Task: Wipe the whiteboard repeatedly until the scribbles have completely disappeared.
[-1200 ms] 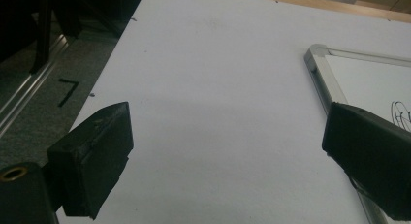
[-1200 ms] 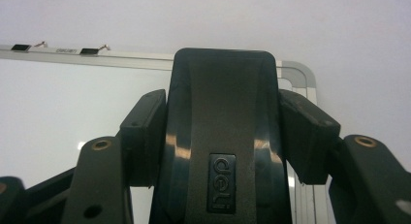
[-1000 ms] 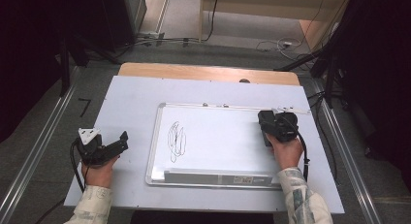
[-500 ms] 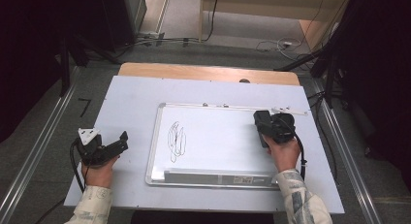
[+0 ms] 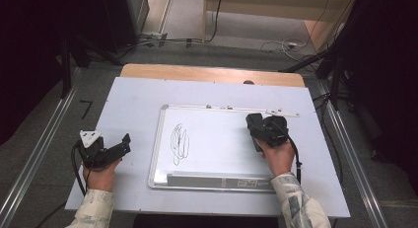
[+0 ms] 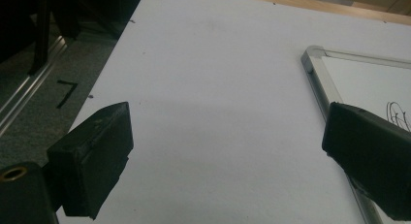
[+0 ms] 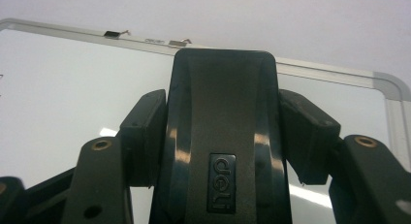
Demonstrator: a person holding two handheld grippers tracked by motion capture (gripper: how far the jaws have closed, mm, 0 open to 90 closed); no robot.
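A white-faced whiteboard (image 5: 222, 139) with a metal frame lies flat on the table, a black scribble (image 5: 180, 141) on its left half. My right gripper (image 5: 255, 125) hovers over the board's right part, shut on a black eraser (image 5: 257, 134). In the right gripper view the eraser (image 7: 223, 136) sits between both jaws of the right gripper (image 7: 223, 107), with the board (image 7: 72, 88) beneath. My left gripper (image 5: 123, 144) rests on the table left of the board, open and holding nothing. In its own view the left gripper (image 6: 228, 136) frames bare table, with the board's corner (image 6: 317, 73) at right.
The pale table (image 5: 133, 104) has a wooden strip (image 5: 212, 72) along its far edge. Metal rails (image 5: 39, 154) run along both sides on the floor, and cables (image 5: 276, 43) lie beyond the table. Dark stands rise at the far left and right.
My right gripper has slid leftward across the board with the eraser in it. The left gripper has stayed put.
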